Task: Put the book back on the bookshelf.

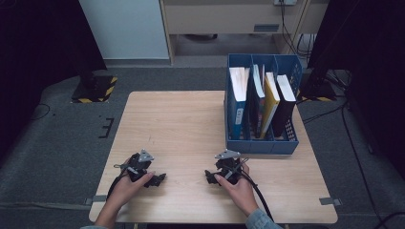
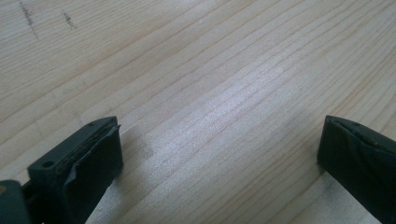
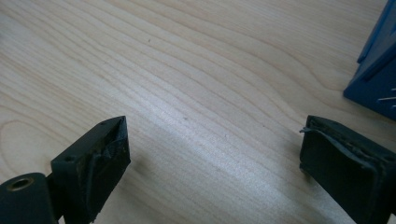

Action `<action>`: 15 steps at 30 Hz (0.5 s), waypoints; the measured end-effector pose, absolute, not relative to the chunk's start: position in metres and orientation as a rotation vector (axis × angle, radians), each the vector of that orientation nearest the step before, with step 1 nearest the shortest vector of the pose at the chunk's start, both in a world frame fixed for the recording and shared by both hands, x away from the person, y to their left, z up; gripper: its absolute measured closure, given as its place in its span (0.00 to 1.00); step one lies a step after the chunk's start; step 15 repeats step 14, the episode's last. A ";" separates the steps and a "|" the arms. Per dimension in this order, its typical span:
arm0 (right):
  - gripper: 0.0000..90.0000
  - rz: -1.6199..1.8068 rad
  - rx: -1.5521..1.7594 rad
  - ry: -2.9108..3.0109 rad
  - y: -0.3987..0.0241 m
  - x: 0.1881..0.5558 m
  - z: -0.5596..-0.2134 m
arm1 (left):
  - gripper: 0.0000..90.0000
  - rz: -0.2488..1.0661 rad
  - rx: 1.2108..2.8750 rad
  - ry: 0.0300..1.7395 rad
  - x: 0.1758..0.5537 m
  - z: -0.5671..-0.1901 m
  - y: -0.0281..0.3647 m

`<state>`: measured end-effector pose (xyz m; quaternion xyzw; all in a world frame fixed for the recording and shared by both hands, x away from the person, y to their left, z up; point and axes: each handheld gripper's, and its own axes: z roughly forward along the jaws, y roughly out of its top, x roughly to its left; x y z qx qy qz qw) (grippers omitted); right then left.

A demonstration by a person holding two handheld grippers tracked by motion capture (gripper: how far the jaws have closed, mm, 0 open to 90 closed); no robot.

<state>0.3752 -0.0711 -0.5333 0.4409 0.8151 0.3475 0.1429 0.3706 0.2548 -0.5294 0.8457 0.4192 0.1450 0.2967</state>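
At the near edge of the wooden table (image 1: 181, 119): left gripper (image 1: 142, 168) low over bare wood, jaws wide apart, nothing between. Right gripper (image 1: 224, 169) likewise wide, empty. Blue file box (image 1: 261, 143) with books (image 1: 267, 98) stands just beyond it, right.

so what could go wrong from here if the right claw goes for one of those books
1. The books stand packed and leaning in the blue file rack; pulling one could drag its neighbour out or tip it.
2. The rack sits near the table's right edge, so a hard tug might slide it toward that edge.
3. The right claw hangs open low over the wood, with the rack's corner close by; a careless sweep could knock into it.
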 end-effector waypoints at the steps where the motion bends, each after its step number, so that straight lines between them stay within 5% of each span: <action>1: 0.09 1.006 1.271 2.335 -0.071 0.375 -0.534 | 0.00 0.385 2.249 1.115 0.371 -0.529 0.255; 15: 0.06 0.963 1.255 2.280 -0.064 0.371 -0.539 | 0.00 0.382 2.255 1.111 0.371 -0.529 0.255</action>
